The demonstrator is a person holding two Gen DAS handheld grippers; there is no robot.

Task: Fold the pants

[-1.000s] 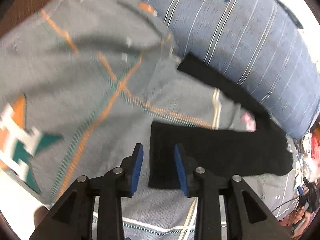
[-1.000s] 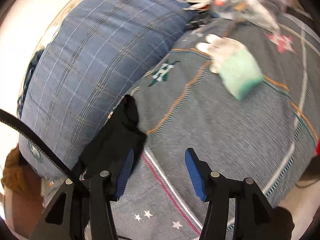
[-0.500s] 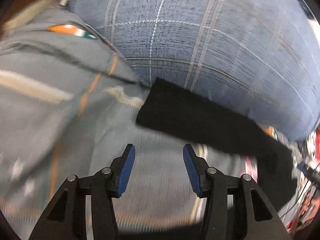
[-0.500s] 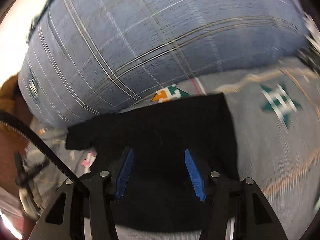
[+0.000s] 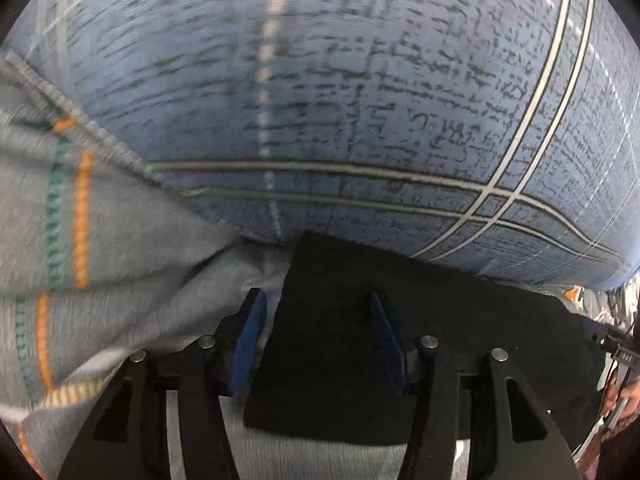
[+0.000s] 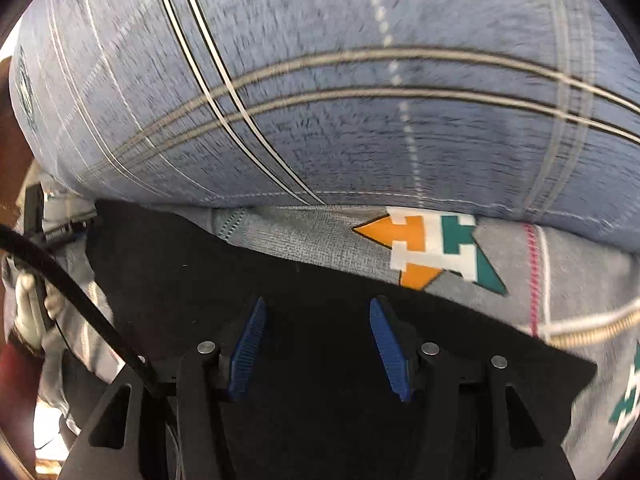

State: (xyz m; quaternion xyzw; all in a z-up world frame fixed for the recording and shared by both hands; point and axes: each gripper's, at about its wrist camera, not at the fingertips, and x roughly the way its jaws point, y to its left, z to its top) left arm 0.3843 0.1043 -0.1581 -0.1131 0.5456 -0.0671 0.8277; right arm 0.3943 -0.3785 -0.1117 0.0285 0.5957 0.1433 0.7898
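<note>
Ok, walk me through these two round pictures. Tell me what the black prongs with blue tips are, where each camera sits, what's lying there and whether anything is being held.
There is no robot here: a person holds a hand-held two-finger clamp in each hand. The black prongs are each clamp's fingers, and the blue strips are their rubber pads. A wide-angle camera sits on each clamp and looks forward along its fingers, which is why the pictures are round and bent.

One picture is from the left gripper, the other from the right gripper. Both point down at the same black pants, lying flat on a grey patterned blanket in front of a big blue checked pillow.

Nothing is held. The left gripper's jaws have just been opening and stand over an edge of the pants; the right gripper's open jaws hang over the middle of the cloth.
</note>
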